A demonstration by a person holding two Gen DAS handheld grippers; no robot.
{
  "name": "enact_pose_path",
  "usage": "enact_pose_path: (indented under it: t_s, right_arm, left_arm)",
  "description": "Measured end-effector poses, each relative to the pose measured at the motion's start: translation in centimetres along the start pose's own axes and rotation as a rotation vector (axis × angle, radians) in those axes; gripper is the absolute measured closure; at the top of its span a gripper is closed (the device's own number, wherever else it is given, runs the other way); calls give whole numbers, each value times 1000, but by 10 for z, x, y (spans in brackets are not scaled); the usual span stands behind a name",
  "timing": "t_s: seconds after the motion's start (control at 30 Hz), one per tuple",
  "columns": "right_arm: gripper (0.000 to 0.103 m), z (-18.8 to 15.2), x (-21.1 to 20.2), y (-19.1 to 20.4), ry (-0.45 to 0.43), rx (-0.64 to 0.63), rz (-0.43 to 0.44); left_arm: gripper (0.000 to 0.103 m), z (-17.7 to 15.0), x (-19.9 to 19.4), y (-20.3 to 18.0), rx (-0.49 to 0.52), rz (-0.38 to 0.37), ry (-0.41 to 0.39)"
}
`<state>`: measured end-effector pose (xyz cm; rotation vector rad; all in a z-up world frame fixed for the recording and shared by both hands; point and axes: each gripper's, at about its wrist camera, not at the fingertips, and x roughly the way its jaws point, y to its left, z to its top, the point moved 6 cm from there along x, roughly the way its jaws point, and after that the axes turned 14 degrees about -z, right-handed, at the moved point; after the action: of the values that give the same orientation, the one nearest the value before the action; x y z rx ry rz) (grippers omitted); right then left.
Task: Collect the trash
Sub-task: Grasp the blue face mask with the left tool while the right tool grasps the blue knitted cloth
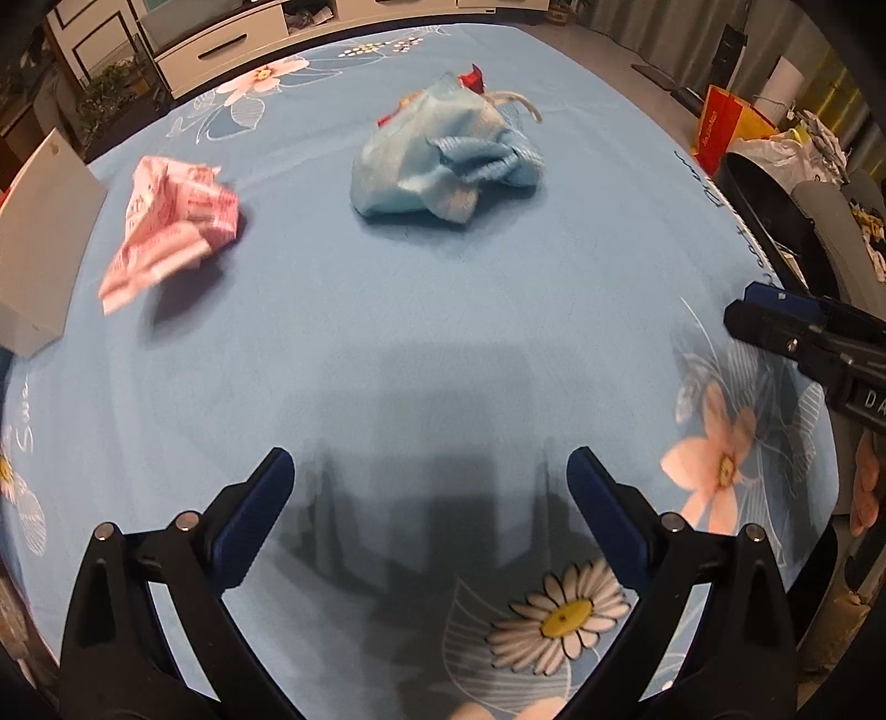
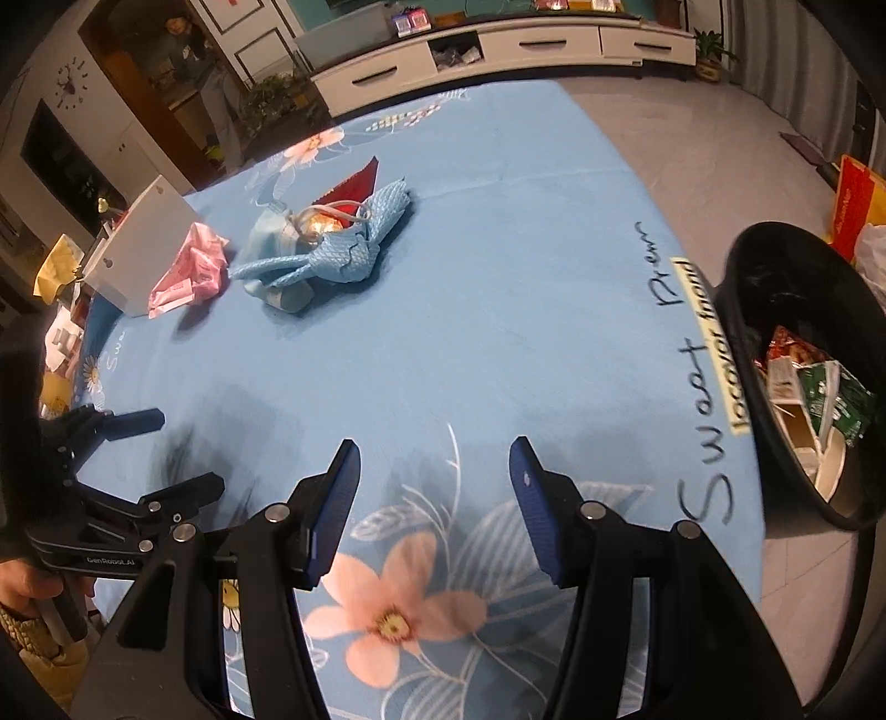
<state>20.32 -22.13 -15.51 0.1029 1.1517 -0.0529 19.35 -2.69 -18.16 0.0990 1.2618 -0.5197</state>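
A crumpled pink wrapper (image 1: 169, 221) (image 2: 191, 270) lies on the blue flowered tablecloth (image 1: 443, 310) (image 2: 498, 266) at the far left. Right of it is a heap of blue cloth (image 1: 443, 160) (image 2: 326, 252) with a white cord and a red wrapper (image 1: 473, 77) (image 2: 354, 185) tucked behind it. My left gripper (image 1: 429, 482) (image 2: 166, 451) is open over bare cloth, well short of both. My right gripper (image 2: 434, 482) (image 1: 745, 310) is also open, with nothing between its fingers, near the table's right side. A black bin (image 2: 742, 288) (image 1: 775, 205) with wrappers inside stands off the right edge.
A white box (image 1: 41, 243) (image 2: 144, 243) stands at the table's far left next to the pink wrapper. Beyond the table are a white low cabinet (image 2: 498, 50), potted plants and a person in a doorway (image 2: 194, 61). Red and yellow bags (image 1: 731, 124) sit on the floor at the right.
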Motion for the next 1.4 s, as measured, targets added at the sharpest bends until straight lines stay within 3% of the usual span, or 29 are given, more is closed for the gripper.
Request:
enact_pose_path:
  t_s: [0.47, 0.77, 1.03, 1.17, 1.4]
  right_arm:
    - [47, 50, 31, 29, 46, -119, -79]
    - [47, 76, 37, 44, 13, -174, -101]
    - [47, 97, 49, 62, 22, -140, -14]
    - [50, 101, 57, 67, 28, -117, 35]
    - [68, 106, 59, 75, 31, -106, 111]
  left_arm:
    - [4, 61, 12, 27, 30, 53, 12]
    - [4, 88, 14, 35, 39, 40, 0]
    - [6, 102, 19, 31, 59, -3, -15]
    - [12, 108, 23, 27, 54, -35, -32]
    - [27, 120, 31, 22, 78, -78, -43]
